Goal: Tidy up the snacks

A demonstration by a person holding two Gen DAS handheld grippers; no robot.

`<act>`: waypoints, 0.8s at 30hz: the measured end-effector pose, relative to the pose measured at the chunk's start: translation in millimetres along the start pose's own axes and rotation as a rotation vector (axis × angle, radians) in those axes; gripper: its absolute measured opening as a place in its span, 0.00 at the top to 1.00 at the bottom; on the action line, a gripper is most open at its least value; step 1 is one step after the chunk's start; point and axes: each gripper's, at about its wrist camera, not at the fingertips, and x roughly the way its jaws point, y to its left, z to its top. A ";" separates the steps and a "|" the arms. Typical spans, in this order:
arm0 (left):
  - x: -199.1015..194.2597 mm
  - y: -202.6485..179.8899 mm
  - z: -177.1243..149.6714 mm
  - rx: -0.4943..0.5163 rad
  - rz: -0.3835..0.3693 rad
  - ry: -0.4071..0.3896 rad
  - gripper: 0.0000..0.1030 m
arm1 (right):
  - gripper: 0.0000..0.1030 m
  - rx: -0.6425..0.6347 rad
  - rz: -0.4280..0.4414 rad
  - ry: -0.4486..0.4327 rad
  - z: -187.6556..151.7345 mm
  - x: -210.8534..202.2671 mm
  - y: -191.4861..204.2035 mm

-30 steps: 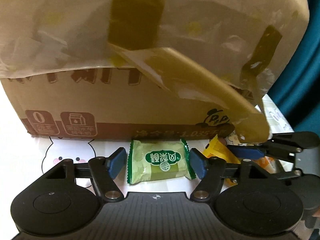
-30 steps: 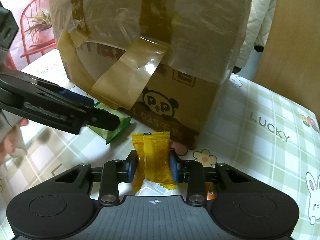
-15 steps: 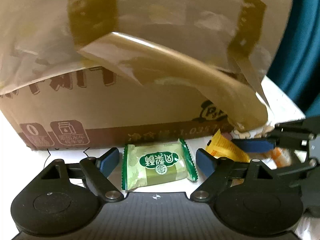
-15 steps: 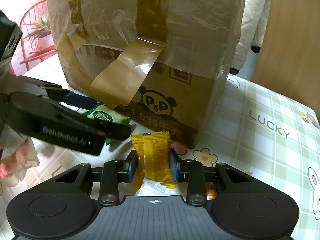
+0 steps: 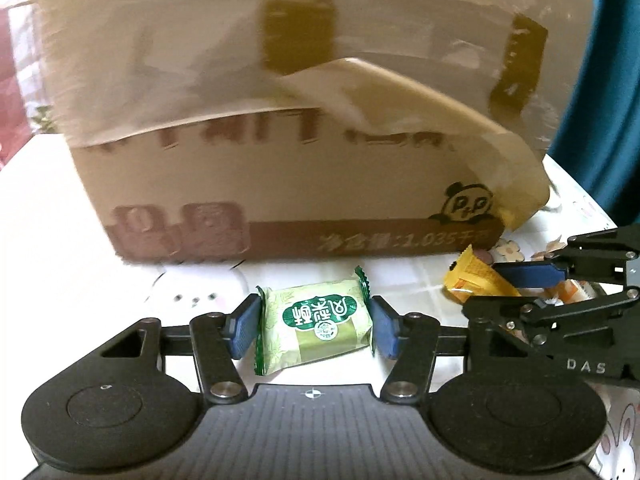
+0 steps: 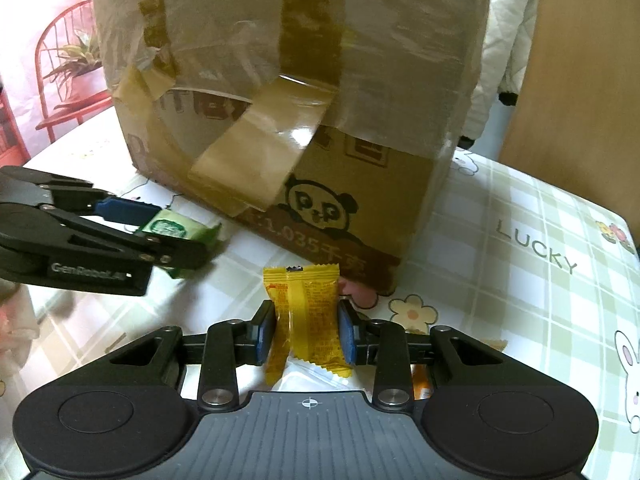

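My left gripper (image 5: 314, 326) is shut on a green snack packet (image 5: 316, 322), its blue pads pressing both ends. It also shows in the right wrist view (image 6: 160, 236), holding the green packet (image 6: 176, 230) above the table. My right gripper (image 6: 307, 334) is shut on a yellow snack packet (image 6: 306, 316), held upright. In the left wrist view the right gripper (image 5: 532, 284) holds the yellow packet (image 5: 474, 276) at the right. A taped cardboard box (image 5: 288, 140) with a panda logo stands just behind both; it also fills the right wrist view (image 6: 288, 92).
A checked tablecloth (image 6: 520, 288) with "LUCKY" print and bunny drawings covers the table. More wrapped snacks (image 5: 576, 292) lie under the right gripper. A brown panel (image 6: 580, 80) stands at the far right; a red chair picture (image 6: 64, 76) is at the far left.
My left gripper has closed on the green packet and pulled back from the box, lifting it. The right gripper stays shut on the yellow packet, barely moved.
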 end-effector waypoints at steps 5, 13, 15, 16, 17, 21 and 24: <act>-12.5 12.4 -11.3 -0.064 0.008 -0.005 0.41 | 0.71 -0.034 0.021 0.012 6.1 1.9 17.2; -46.1 39.8 -27.5 -0.140 0.043 -0.043 0.42 | 0.71 -0.026 0.024 -0.055 17.9 -10.4 35.8; -58.9 45.6 -28.3 -0.148 0.049 -0.058 0.42 | 0.71 -0.023 0.023 -0.074 18.9 -16.1 39.3; -63.7 46.1 -28.8 -0.148 0.053 -0.070 0.42 | 0.71 -0.019 0.023 -0.084 19.4 -18.7 40.6; -67.6 45.9 -28.6 -0.145 0.058 -0.081 0.42 | 0.71 -0.016 0.023 -0.094 19.4 -21.5 40.8; -82.5 43.9 -25.8 -0.118 0.067 -0.126 0.42 | 0.71 -0.012 0.021 -0.130 19.8 -34.7 44.4; -93.4 39.8 -19.8 -0.089 0.073 -0.165 0.42 | 0.71 -0.020 0.023 -0.151 20.8 -44.7 47.9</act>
